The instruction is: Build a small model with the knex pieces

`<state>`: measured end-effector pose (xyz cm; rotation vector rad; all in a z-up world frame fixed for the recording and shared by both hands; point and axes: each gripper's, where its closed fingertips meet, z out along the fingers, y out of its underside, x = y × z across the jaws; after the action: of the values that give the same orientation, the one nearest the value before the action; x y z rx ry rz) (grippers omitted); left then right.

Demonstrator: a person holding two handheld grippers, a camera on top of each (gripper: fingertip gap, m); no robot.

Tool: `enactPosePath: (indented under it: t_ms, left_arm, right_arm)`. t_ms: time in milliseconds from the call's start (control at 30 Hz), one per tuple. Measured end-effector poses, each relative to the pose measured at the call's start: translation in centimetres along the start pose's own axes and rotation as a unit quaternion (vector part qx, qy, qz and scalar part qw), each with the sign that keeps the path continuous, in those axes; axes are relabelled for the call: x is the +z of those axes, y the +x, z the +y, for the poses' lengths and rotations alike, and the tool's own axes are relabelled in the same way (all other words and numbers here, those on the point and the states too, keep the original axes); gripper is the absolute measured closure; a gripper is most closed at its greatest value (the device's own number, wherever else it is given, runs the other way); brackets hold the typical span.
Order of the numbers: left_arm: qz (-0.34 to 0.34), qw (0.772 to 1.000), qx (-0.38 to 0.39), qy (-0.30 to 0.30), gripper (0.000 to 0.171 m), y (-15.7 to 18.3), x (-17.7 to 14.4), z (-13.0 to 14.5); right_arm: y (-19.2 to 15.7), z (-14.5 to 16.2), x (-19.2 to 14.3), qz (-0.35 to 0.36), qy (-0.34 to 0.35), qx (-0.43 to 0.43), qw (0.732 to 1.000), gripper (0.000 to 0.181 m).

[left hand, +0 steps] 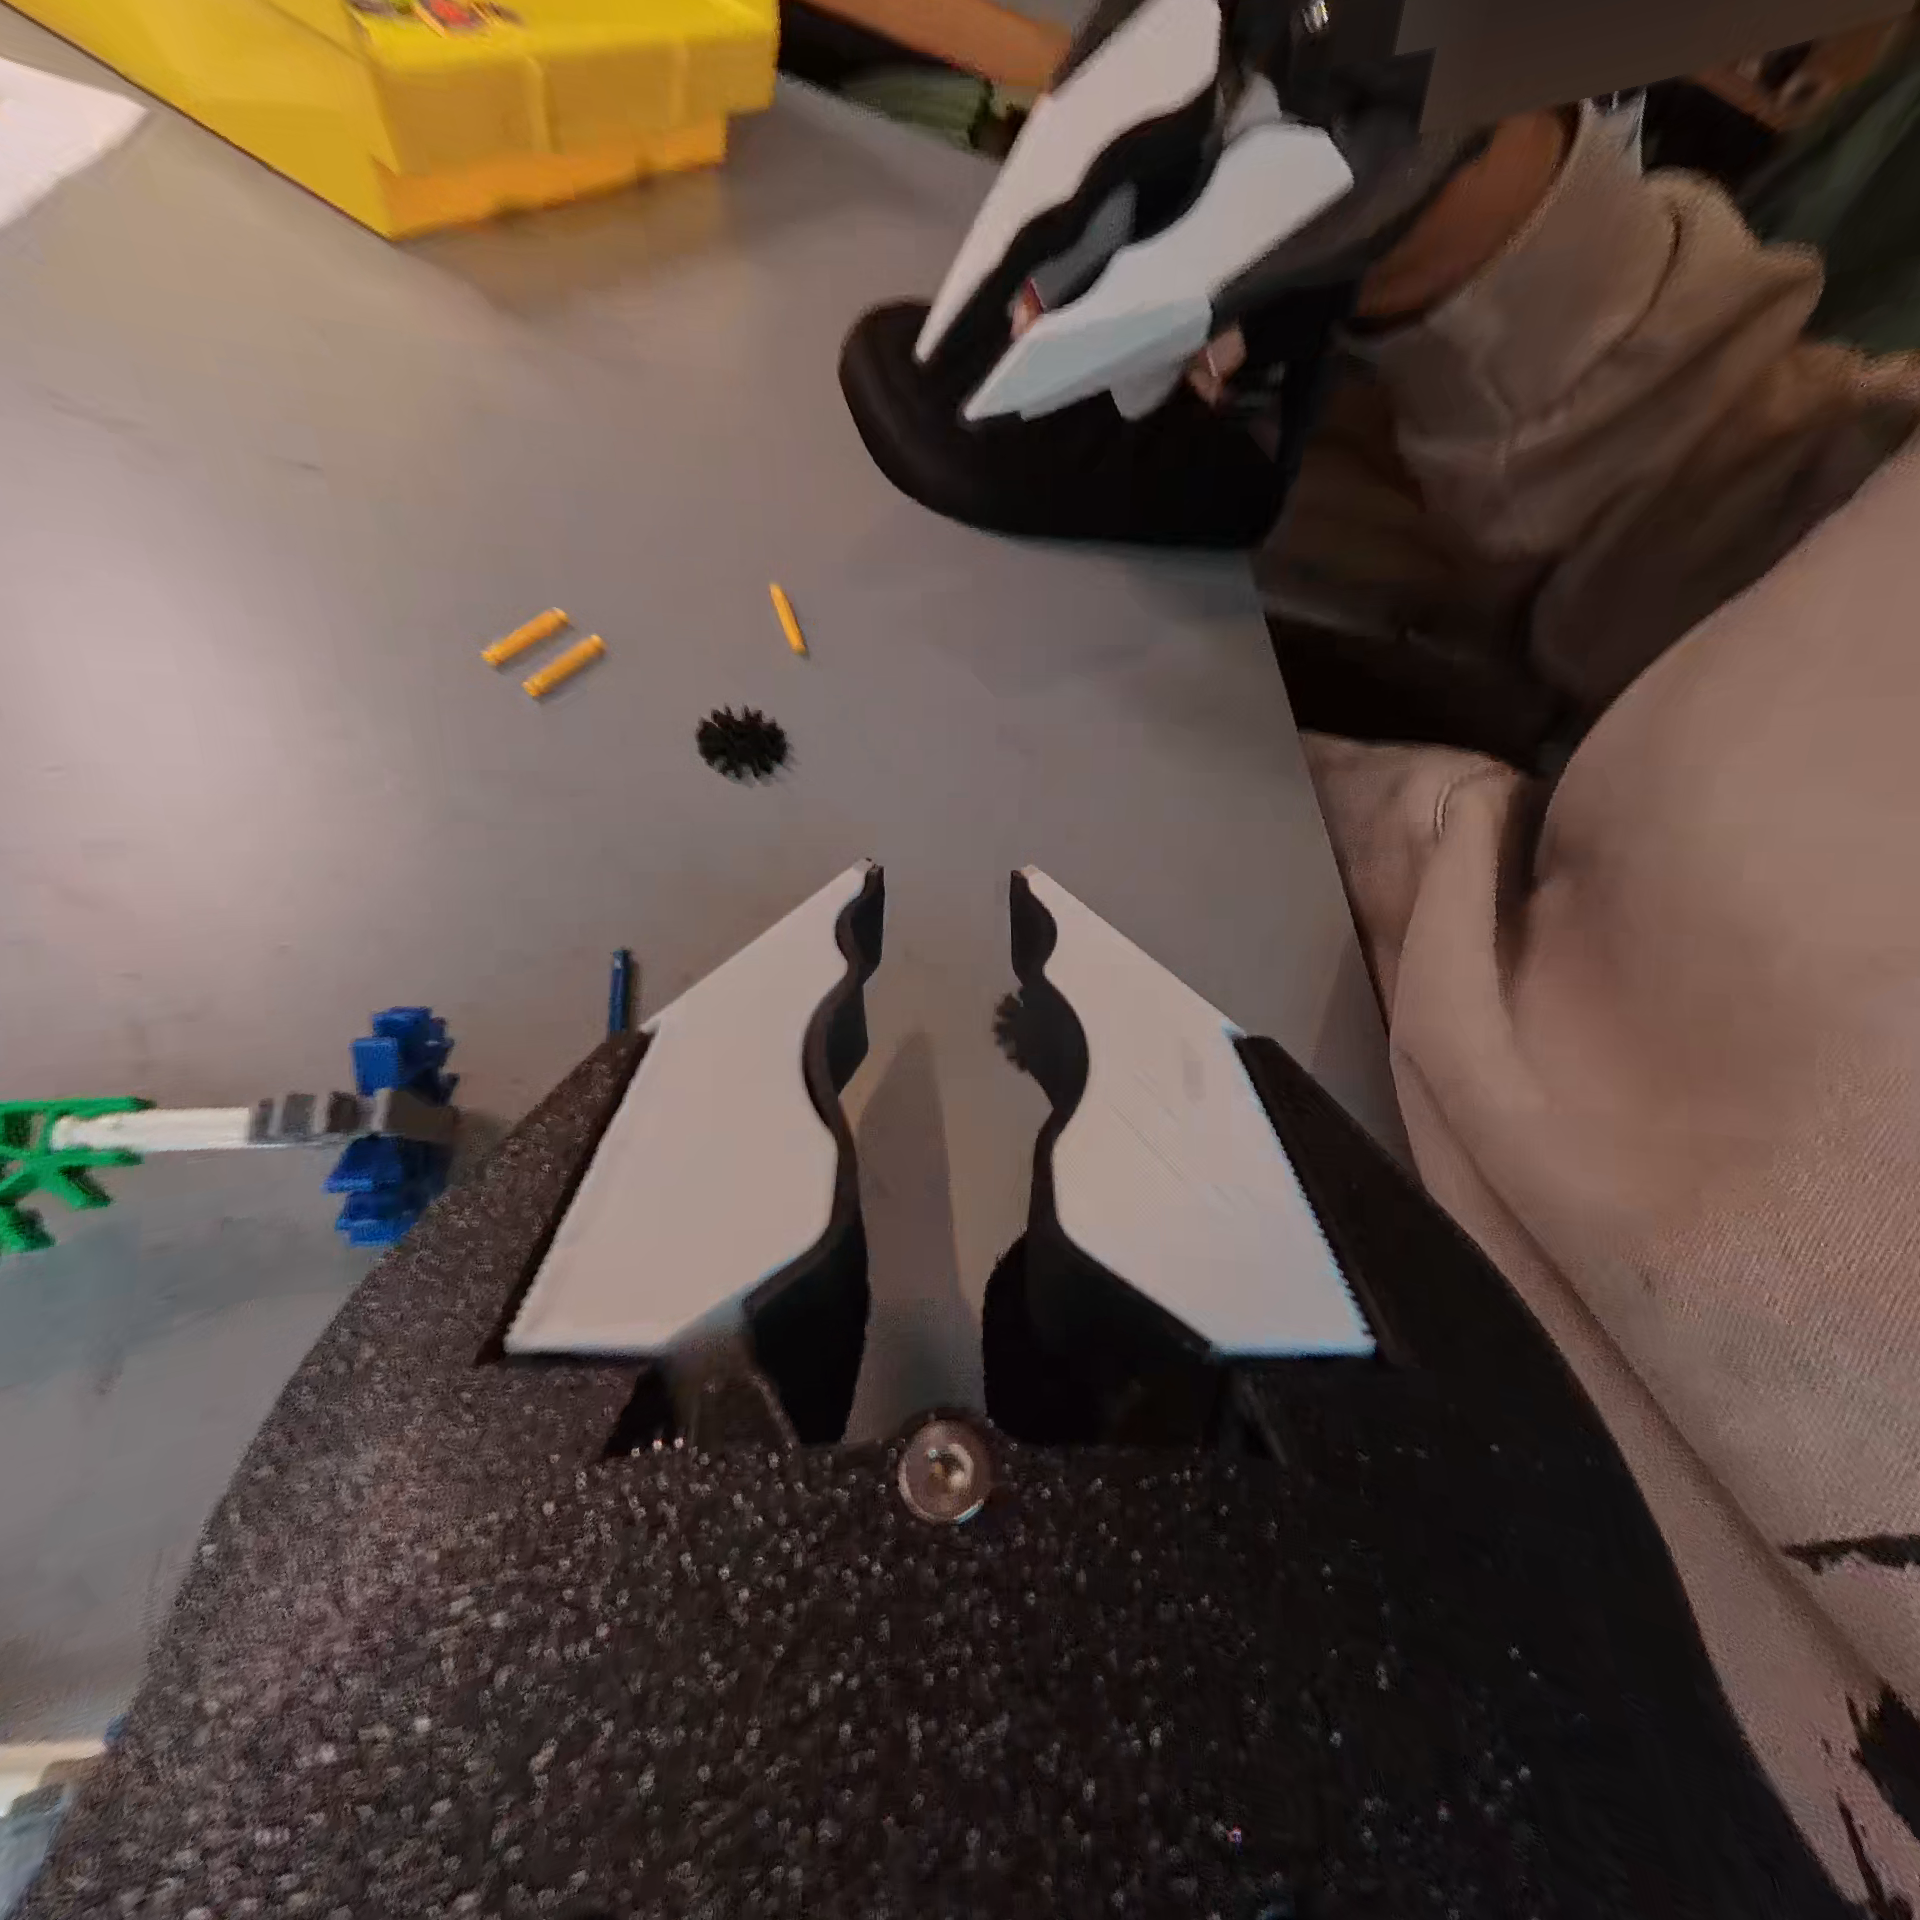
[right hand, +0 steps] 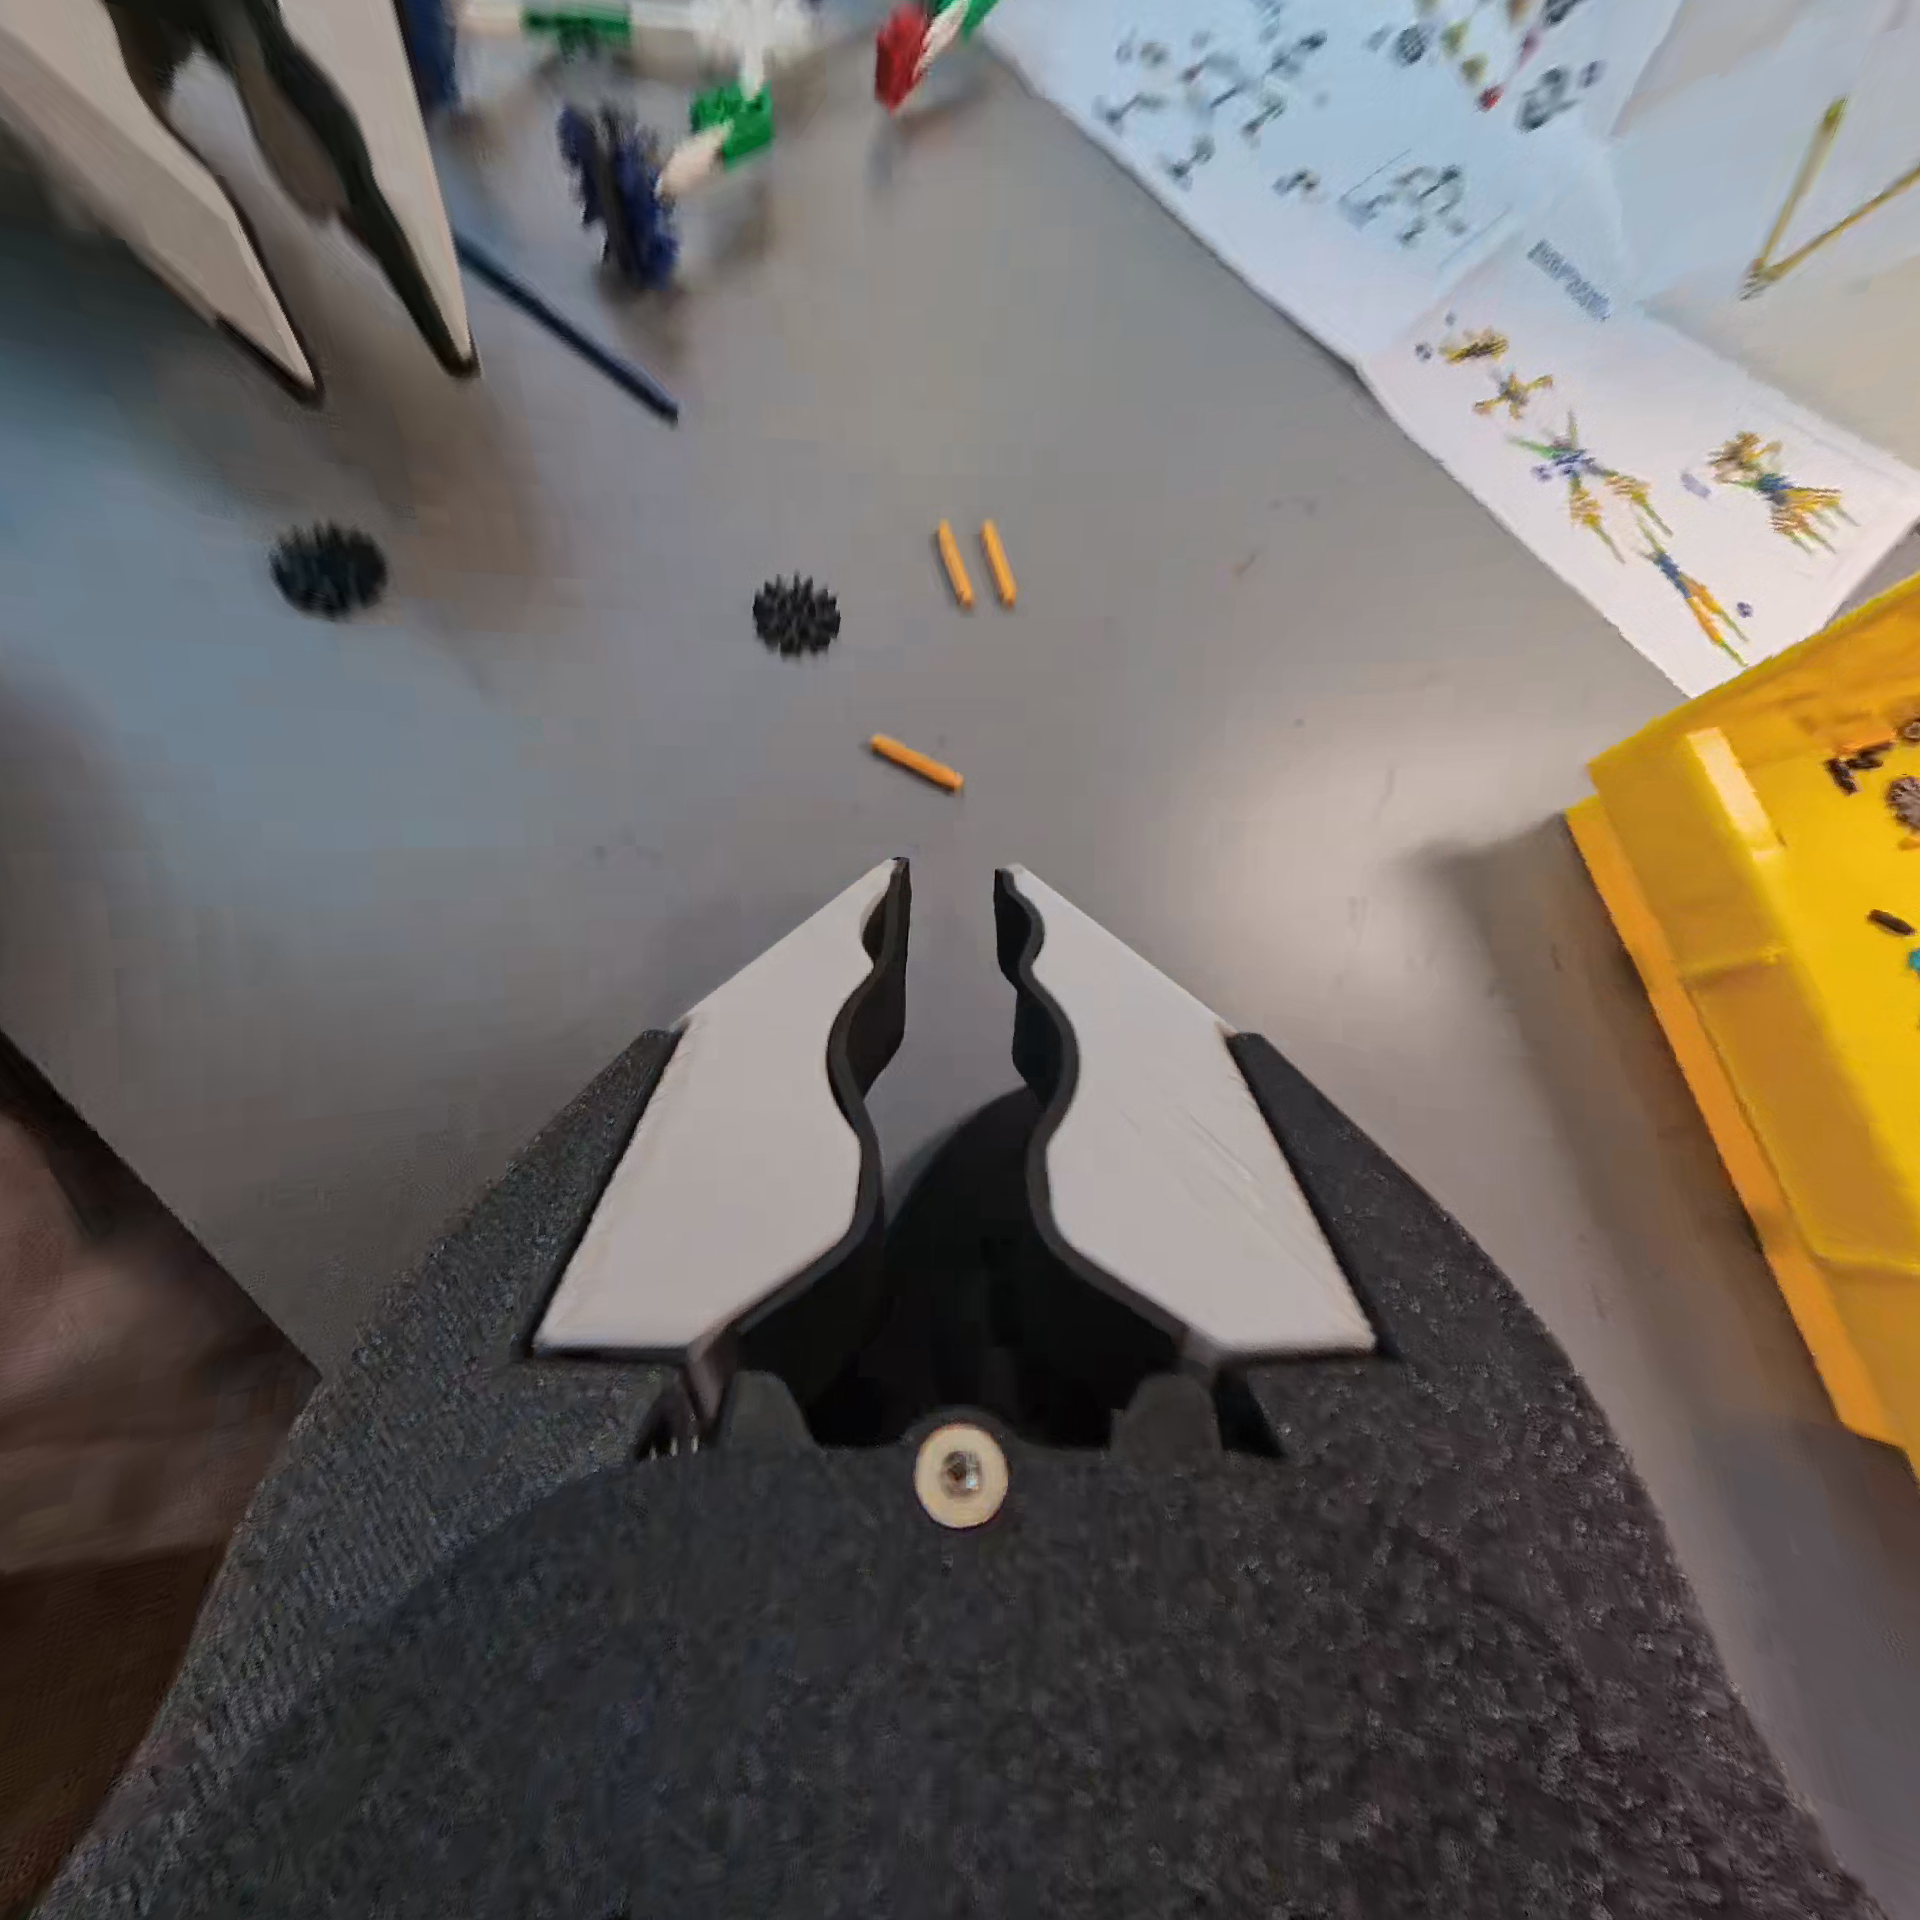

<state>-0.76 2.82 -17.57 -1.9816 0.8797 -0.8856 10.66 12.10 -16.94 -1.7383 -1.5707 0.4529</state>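
My left gripper [left hand: 948, 873] is open and empty above the grey table [left hand: 260, 468]. One black gear [left hand: 1006, 1029] lies on the table under it, partly hidden by its right finger. A second black gear [left hand: 742, 742] lies just ahead, beside two orange rods [left hand: 544, 650] and a single orange rod [left hand: 788, 618]. My right gripper [right hand: 952, 868] is narrowly open and empty, its tips just short of the single orange rod [right hand: 914, 762]. Beyond it are the paired rods [right hand: 977, 562] and both gears [right hand: 796, 613] [right hand: 327, 569]. The left gripper [right hand: 384, 376] shows at top left.
A blue gear on a white and grey rod with green connectors [left hand: 400, 1127] lies left, beside a thin blue rod [left hand: 620, 989]. A yellow parts box [right hand: 1766, 987] and an illustrated paper sheet [right hand: 1455, 312] are right. The table edge [left hand: 1309, 790] borders a person's lap [left hand: 1662, 1039]. My hands' fingertips stand some 15 cm from each other. My left gripper's tips are some 5 cm from the black gear [left hand: 1006, 1029]. My right wrist view [right hand: 361, 545] looks at it from another angle. Measured from the fingertips, the single orange rod [right hand: 914, 762] is 7 cm or so from the right gripper and 12 cm from the left. The left camera catches it too, in the left wrist view [left hand: 781, 622].
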Motion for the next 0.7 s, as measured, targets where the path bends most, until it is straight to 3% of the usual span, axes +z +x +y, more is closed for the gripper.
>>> enactPosePath:
  t_ms: [100,300,433,533,700]
  left_arm:
    - [0.023,0.996,0.038,-0.075,0.143,1.4,1.2,2.3]
    - [0.022,0.989,0.071,-0.126,0.132,2.3,2.1,4.0]
    - [-0.002,0.985,0.101,-0.138,0.133,1.8,2.1,4.4]
    - [-0.021,0.983,0.117,-0.141,0.145,1.3,2.2,4.4]
    - [-0.014,0.984,0.114,-0.138,0.150,1.1,2.1,4.4]
  right_arm:
    - [-1.4,1.8,1.9,-0.073,-0.038,-0.105,0.991,0.166]
    - [-1.0,0.2,5.6,-0.177,-0.046,-0.169,0.969,0.165]
    - [-1.0,0.1,6.9,-0.241,-0.069,-0.177,0.952,0.165]
    - [-1.4,0.2,6.9,-0.270,-0.083,-0.174,0.943,0.176]
    - [-1.5,0.3,6.9,-0.270,-0.080,-0.136,0.950,0.179]
